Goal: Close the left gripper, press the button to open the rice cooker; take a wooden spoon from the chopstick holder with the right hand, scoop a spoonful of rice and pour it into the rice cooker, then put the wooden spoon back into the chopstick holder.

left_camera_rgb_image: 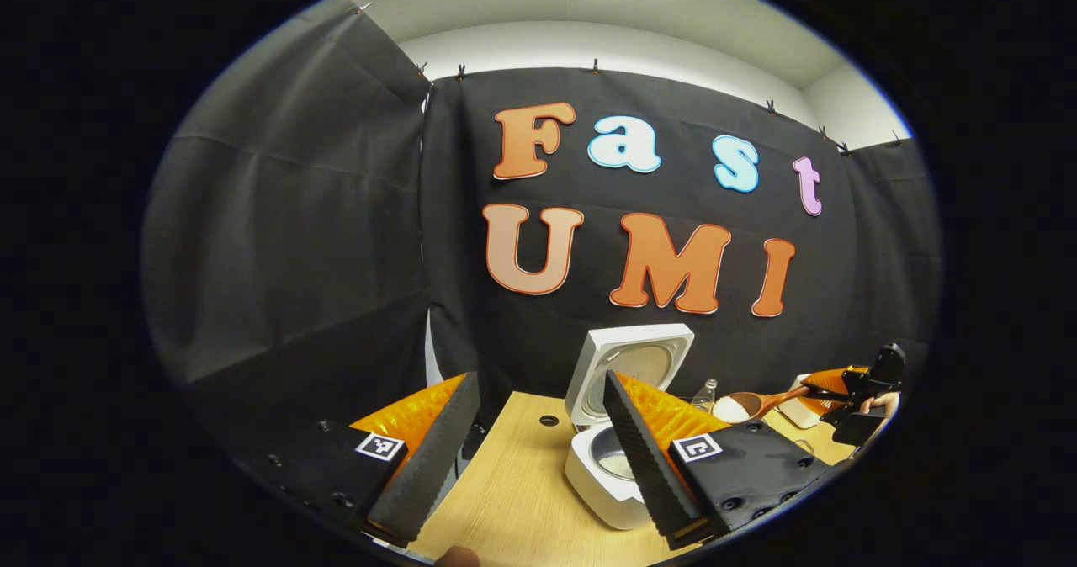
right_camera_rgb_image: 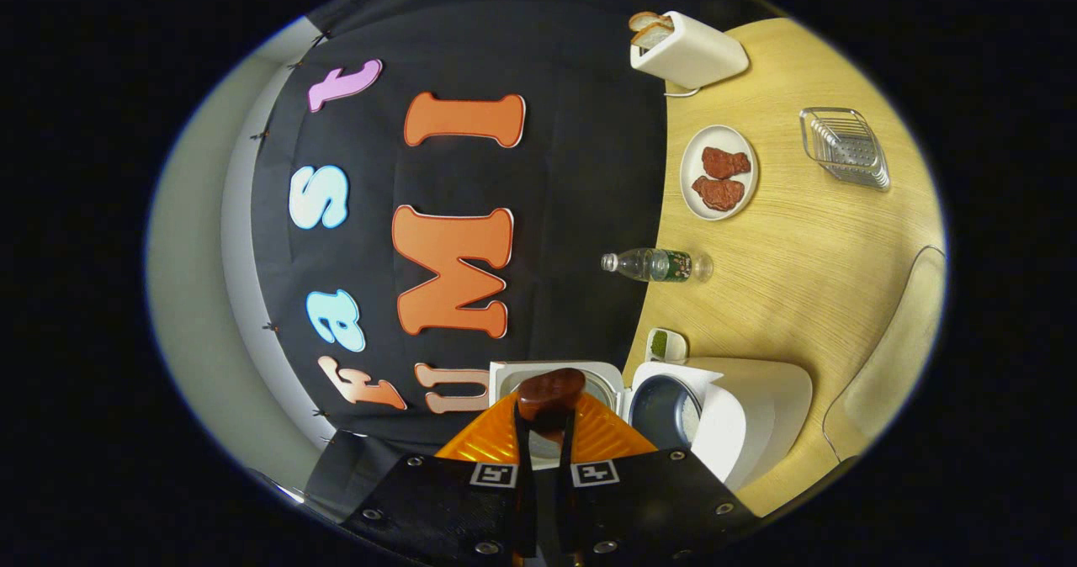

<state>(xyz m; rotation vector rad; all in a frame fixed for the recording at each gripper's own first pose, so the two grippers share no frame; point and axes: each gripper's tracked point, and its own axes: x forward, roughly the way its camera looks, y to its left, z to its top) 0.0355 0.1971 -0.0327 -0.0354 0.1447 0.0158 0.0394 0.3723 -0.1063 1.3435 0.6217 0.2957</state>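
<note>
Left gripper [left_camera_rgb_image: 538, 458]: jaws stand wide apart with nothing between them, hovering above the wooden bench [left_camera_rgb_image: 513, 500].
Rice cooker [left_camera_rgb_image: 602, 474]: in the left gripper view it sits on the bench just behind the right-hand jaw, which covers part of its body; its lid [left_camera_rgb_image: 631, 369] is swung up and open, and some white rice lies in the inner pot.
Bottle [left_camera_rgb_image: 705, 395]: a clear bottle stands beyond the right-hand jaw, near the black cloth wall.
Wooden spoon [left_camera_rgb_image: 757, 403]: to the right of the left gripper's jaws and farther off, with white rice heaped in its bowl; its handle runs to the right gripper [left_camera_rgb_image: 829, 394], held by a hand [left_camera_rgb_image: 883, 403].
Right gripper, own view [right_camera_rgb_image: 545, 432]: jaws drawn together and clamped on the spoon's handle; the spoon's bowl [right_camera_rgb_image: 551, 389] rises just ahead of the fingertips, and the view is rolled onto its side.
Rice cooker, right gripper view [right_camera_rgb_image: 724, 420]: just to the right of these jaws, lid open, dark inner pot with rice showing.
Farther beyond these jaws: a small dish [right_camera_rgb_image: 666, 345] with something green, the bottle, a plate [right_camera_rgb_image: 719, 172] with two reddish-brown pieces, a white toaster [right_camera_rgb_image: 688, 50] with bread in it, and a clear rack [right_camera_rgb_image: 844, 146].
</note>
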